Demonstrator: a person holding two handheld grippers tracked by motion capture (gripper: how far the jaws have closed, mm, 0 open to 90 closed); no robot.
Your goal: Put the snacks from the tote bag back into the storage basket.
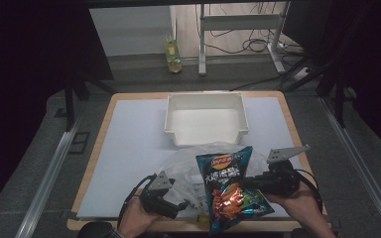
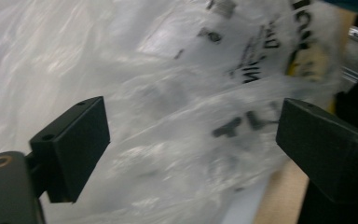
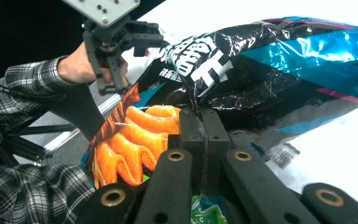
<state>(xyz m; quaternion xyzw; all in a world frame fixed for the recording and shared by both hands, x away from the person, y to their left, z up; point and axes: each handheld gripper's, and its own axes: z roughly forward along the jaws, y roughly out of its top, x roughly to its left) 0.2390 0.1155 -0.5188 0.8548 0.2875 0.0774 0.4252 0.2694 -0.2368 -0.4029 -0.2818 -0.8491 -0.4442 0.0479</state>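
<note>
Black jaws of the right gripper [image 3: 200,116] are pinched tight on the edge of a black-and-blue foil crisp packet [image 1: 230,186], held over the near edge of the bench [image 1: 129,144]. Beside it, the left gripper [image 2: 191,140] stands spread wide around a crumpled clear plastic bag [image 2: 168,93], clamping nothing. Bagging the packet seems the step in hand; next, the left gripper likely must close on the bag's rim and hold it open.
</note>
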